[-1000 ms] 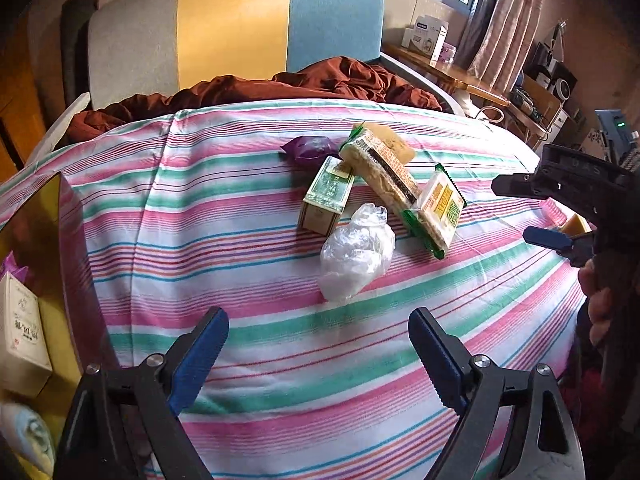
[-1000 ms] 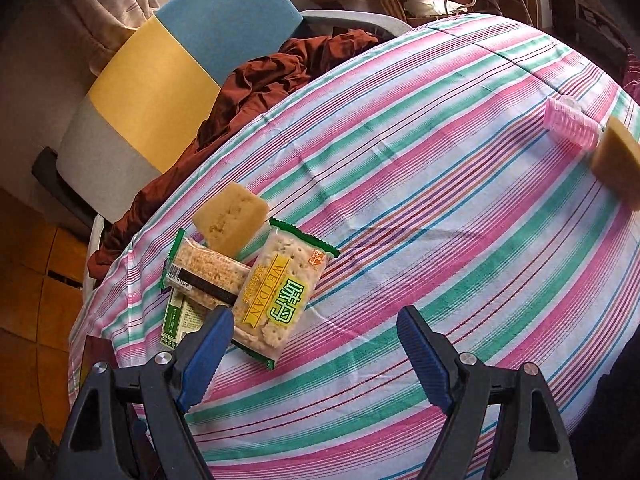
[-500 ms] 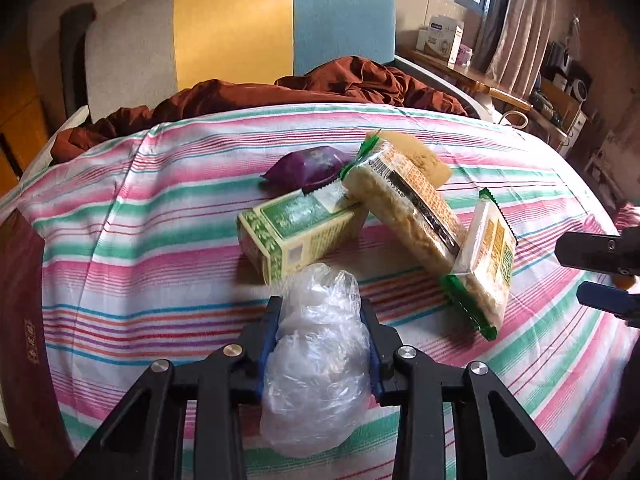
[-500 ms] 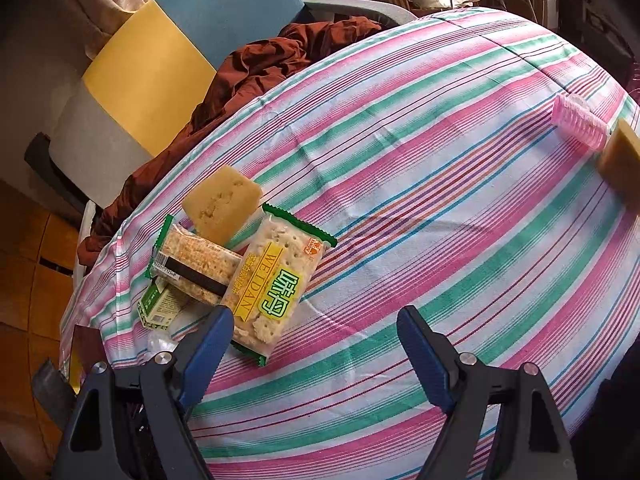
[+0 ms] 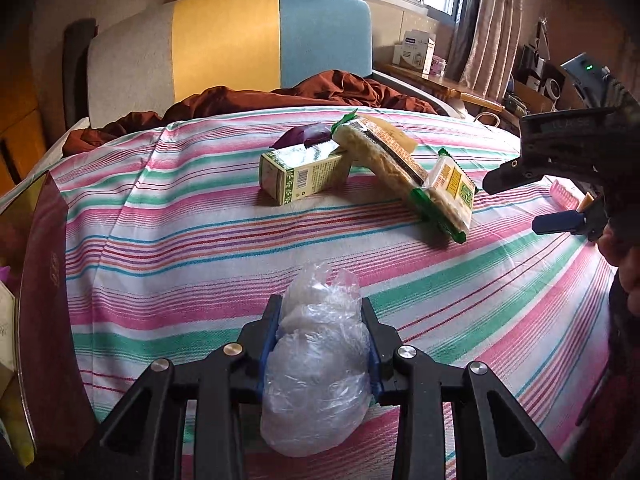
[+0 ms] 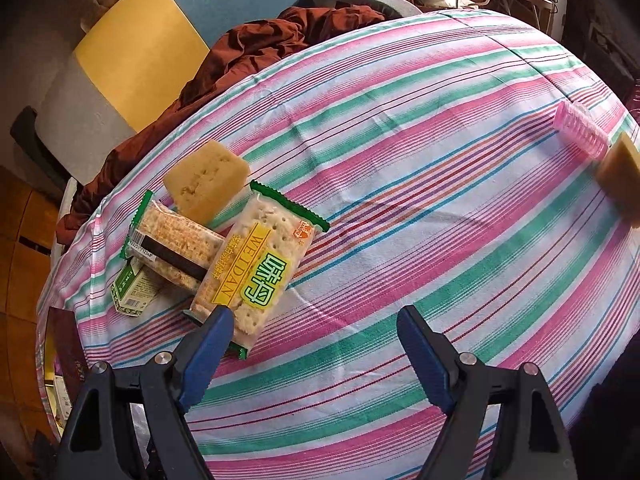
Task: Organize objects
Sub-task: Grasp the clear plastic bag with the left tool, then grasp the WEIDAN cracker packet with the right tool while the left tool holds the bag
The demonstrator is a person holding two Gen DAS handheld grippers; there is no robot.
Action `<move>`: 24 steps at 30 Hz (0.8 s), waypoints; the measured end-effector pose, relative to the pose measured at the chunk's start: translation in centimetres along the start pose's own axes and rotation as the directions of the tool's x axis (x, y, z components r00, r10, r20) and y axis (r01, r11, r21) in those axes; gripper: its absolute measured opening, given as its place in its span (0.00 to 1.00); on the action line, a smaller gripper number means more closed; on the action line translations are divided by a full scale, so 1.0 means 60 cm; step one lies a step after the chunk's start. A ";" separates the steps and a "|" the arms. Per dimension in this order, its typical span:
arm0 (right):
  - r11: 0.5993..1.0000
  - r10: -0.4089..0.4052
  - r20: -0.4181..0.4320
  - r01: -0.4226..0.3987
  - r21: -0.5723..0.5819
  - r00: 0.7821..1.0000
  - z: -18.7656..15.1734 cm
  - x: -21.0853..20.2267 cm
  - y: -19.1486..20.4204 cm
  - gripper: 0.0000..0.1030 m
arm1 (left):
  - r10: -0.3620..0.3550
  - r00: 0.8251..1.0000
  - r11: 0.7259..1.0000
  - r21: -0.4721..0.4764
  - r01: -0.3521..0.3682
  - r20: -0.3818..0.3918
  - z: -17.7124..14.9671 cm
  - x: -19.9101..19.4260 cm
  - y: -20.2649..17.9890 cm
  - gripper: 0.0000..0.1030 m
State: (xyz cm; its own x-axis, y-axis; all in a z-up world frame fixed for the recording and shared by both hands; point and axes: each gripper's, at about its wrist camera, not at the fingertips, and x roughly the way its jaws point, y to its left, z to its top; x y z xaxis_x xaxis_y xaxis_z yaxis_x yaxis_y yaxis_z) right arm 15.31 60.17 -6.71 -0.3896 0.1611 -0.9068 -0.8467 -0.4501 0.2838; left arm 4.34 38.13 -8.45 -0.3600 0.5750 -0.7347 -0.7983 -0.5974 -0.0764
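My left gripper (image 5: 320,312) is shut on a crumpled clear plastic bag (image 5: 316,368) and holds it above the striped tablecloth (image 5: 180,248). Beyond it lie a green carton (image 5: 304,174), a purple packet (image 5: 308,134), a rice-cracker pack (image 5: 384,156) and a green-edged biscuit pack (image 5: 448,196). My right gripper (image 6: 312,328) is open and empty, just right of the biscuit pack (image 6: 260,268). The rice-cracker pack (image 6: 176,244), a yellow sponge (image 6: 206,182) and the green carton (image 6: 134,288) lie beside it. The right gripper also shows in the left wrist view (image 5: 532,200).
A dark red box (image 5: 48,300) stands open at the table's left edge. A pink roller (image 6: 580,134) and a tan block (image 6: 622,176) lie at the far right. A brown cloth (image 6: 260,40) lies on the chair (image 5: 224,44) behind the table.
My left gripper closed on the plastic bag, lifted it and drew it back toward the near edge. My right gripper moved slightly closer to the biscuit pack and stayed open.
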 end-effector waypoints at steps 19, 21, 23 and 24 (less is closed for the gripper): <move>0.991 0.086 0.020 -0.087 0.100 0.996 0.036 0.032 0.018 0.83 | 0.022 1.000 0.999 0.035 -0.023 0.022 -0.005 0.005 -0.007 0.37; 0.991 0.064 0.006 -0.064 0.117 0.998 0.046 0.052 0.025 0.83 | 0.020 1.000 0.999 0.034 -0.021 0.022 -0.005 0.006 -0.006 0.37; 0.992 0.058 -0.001 -0.057 0.114 0.998 0.051 0.067 0.035 0.85 | 0.017 1.000 0.999 0.031 -0.017 0.023 -0.005 0.006 -0.005 0.37; 0.994 0.048 0.008 -0.049 0.099 0.999 0.056 0.069 0.041 0.85 | 0.016 1.000 0.999 0.030 -0.017 0.024 -0.005 0.006 -0.005 0.37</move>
State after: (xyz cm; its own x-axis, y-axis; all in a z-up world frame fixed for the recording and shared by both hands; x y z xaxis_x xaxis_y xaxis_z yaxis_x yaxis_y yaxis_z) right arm 10.42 62.67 -8.73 -0.4327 0.1461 -0.8896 -0.8585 -0.3681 0.3571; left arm 4.61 38.36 -8.87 -0.3841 0.5784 -0.7197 -0.8062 -0.5901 -0.0439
